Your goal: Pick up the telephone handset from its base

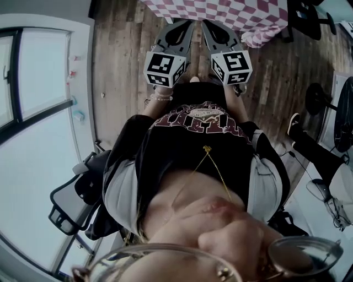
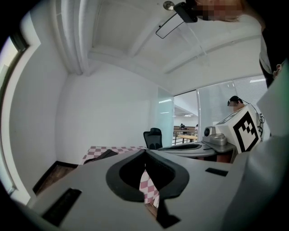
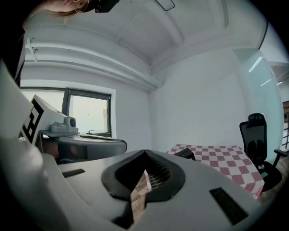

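Note:
Both grippers are held side by side in front of the person's body, pointing at a table with a pink-and-white checked cloth [image 1: 220, 11]. My left gripper [image 1: 185, 25] is shut with nothing in it; its tips meet in the left gripper view [image 2: 145, 151]. My right gripper [image 1: 212, 27] is also shut and empty, with its tips meeting in the right gripper view [image 3: 145, 152]. A small dark object [image 2: 101, 155] lies on the cloth's near edge, also seen as the dark object [image 3: 186, 153]. It is too small to tell whether it is the telephone. Both grippers are well short of it.
A black office chair [image 1: 71, 198] stands behind the person at the left, by a large window [image 1: 33, 82]. Another black chair [image 3: 257, 135] stands beside the table. Someone else's leg and shoe [image 1: 300, 135] rest on the wooden floor at the right.

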A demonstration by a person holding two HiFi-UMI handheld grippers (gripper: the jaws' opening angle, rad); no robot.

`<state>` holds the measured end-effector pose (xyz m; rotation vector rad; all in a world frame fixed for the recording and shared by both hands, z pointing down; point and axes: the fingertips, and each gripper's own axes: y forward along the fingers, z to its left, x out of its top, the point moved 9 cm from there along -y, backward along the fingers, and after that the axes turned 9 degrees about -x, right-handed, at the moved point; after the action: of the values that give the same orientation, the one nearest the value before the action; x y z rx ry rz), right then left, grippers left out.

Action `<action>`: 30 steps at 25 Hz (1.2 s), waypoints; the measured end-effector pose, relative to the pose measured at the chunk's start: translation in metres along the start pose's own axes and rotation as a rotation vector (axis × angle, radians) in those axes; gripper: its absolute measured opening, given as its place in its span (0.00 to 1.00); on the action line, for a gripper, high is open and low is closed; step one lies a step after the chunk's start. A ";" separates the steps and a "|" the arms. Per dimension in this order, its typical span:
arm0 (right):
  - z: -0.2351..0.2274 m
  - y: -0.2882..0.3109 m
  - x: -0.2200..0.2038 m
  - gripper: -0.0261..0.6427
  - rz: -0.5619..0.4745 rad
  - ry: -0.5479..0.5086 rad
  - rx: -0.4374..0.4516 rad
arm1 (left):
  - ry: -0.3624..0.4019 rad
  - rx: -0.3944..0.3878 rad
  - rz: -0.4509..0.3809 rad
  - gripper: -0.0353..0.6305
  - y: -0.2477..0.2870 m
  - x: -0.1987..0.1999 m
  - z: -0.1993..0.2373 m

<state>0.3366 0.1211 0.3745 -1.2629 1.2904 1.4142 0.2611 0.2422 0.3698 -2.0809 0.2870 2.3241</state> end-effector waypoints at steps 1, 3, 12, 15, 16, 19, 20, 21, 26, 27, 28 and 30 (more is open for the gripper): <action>-0.001 0.000 0.000 0.06 0.001 0.001 0.003 | -0.001 0.002 0.000 0.07 0.001 0.000 0.000; -0.003 0.001 0.000 0.06 0.000 0.003 0.004 | -0.004 0.005 -0.003 0.07 0.004 0.001 0.000; -0.016 0.021 0.000 0.06 0.006 0.010 -0.011 | -0.009 -0.016 0.002 0.07 0.026 0.001 0.019; -0.019 0.031 0.002 0.06 0.008 0.010 -0.025 | -0.012 -0.027 -0.004 0.07 0.034 0.004 0.030; -0.021 0.035 0.003 0.06 0.008 0.010 -0.030 | -0.012 -0.031 -0.005 0.07 0.038 0.005 0.034; -0.025 0.049 0.006 0.06 0.007 0.011 -0.042 | -0.009 -0.046 -0.007 0.07 0.048 0.009 0.047; -0.025 0.054 0.007 0.06 0.007 0.010 -0.043 | -0.010 -0.052 -0.007 0.07 0.051 0.010 0.052; -0.025 0.059 0.008 0.06 0.007 0.009 -0.043 | -0.011 -0.058 -0.006 0.07 0.053 0.011 0.057; -0.027 0.084 0.013 0.06 0.003 0.010 -0.051 | -0.020 -0.086 -0.003 0.07 0.066 0.014 0.082; -0.027 0.089 0.014 0.06 0.005 0.010 -0.056 | -0.021 -0.090 -0.002 0.07 0.068 0.014 0.087; -0.028 0.094 0.014 0.06 0.007 0.009 -0.061 | -0.022 -0.095 -0.001 0.07 0.071 0.015 0.092; -0.028 0.103 0.016 0.06 0.011 0.008 -0.073 | -0.025 -0.105 0.002 0.07 0.075 0.015 0.103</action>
<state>0.2371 0.0781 0.3767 -1.3129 1.2626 1.4774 0.1486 0.1811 0.3752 -2.0953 0.1701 2.4144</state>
